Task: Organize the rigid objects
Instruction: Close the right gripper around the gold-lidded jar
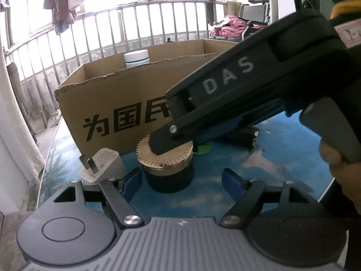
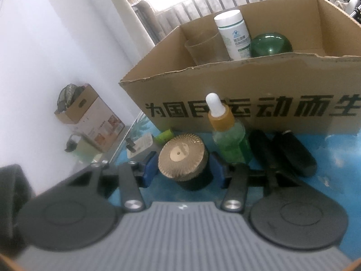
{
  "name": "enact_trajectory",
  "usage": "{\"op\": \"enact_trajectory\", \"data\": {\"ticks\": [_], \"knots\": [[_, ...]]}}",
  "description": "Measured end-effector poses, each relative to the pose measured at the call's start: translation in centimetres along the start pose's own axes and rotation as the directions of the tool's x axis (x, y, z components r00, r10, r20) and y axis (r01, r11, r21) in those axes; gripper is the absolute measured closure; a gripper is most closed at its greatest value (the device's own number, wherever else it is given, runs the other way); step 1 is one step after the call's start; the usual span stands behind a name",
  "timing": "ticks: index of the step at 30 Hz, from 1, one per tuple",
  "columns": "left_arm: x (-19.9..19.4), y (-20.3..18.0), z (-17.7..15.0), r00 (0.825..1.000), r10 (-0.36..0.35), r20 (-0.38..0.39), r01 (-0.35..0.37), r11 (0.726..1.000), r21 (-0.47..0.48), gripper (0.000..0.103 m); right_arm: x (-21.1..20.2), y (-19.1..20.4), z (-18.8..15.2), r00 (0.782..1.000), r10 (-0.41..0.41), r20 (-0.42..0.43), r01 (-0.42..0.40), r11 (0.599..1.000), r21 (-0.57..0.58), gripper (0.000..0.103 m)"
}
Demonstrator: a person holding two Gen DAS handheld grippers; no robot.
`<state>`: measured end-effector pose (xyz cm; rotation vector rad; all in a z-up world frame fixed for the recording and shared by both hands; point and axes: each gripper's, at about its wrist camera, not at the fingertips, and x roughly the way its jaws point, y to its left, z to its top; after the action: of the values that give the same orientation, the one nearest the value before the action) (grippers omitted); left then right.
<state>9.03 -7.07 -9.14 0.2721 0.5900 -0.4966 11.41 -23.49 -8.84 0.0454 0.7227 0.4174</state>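
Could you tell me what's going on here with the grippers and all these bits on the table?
A person is tidying small items into a cardboard box on a blue table, holding a gripper in each hand. The right gripper has its blue pads either side of a dark jar with a gold ribbed lid, close but not clearly pressing. The left gripper sits open in front of the same jar. A white bottle, a green round item and a clear cup are in the box; a dropper bottle waits outside.
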Motion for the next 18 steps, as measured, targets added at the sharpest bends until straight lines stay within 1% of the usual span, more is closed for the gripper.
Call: {"op": "enact_trajectory", "data": {"ticks": [4, 9, 11, 13, 18], "knots": [[0.3, 0.3, -0.2, 1.000, -0.005, 0.003, 0.005, 1.000, -0.007, 0.021, 1.1, -0.3, 0.1, 1.000, 0.008, -0.012, -0.008, 1.000, 0.016, 0.053], [0.1, 0.5, -0.2, 1.000, -0.013, 0.013, 0.014, 1.000, -0.025, 0.021, 2.0, -0.3, 0.0, 1.000, 0.010, -0.024, -0.010, 1.000, 0.025, 0.048], [0.2, 0.4, -0.3, 1.000, -0.018, 0.012, 0.019, 1.000, -0.025, 0.021, 2.1, -0.1, 0.0, 0.999, 0.008, -0.031, -0.008, 1.000, 0.017, 0.047], [0.2, 0.7, -0.5, 1.000, -0.027, 0.009, 0.027, 0.999, -0.032, 0.021, 2.0, 0.0, -0.1, 0.999, 0.013, -0.040, -0.012, 1.000, 0.020, 0.044], [-0.2, 0.5, -0.7, 0.999, -0.048, -0.004, 0.048, 0.998, -0.032, 0.021, 1.2, 0.2, -0.5, 0.998, 0.007, -0.058, -0.005, 1.000, 0.023, 0.043]]}}
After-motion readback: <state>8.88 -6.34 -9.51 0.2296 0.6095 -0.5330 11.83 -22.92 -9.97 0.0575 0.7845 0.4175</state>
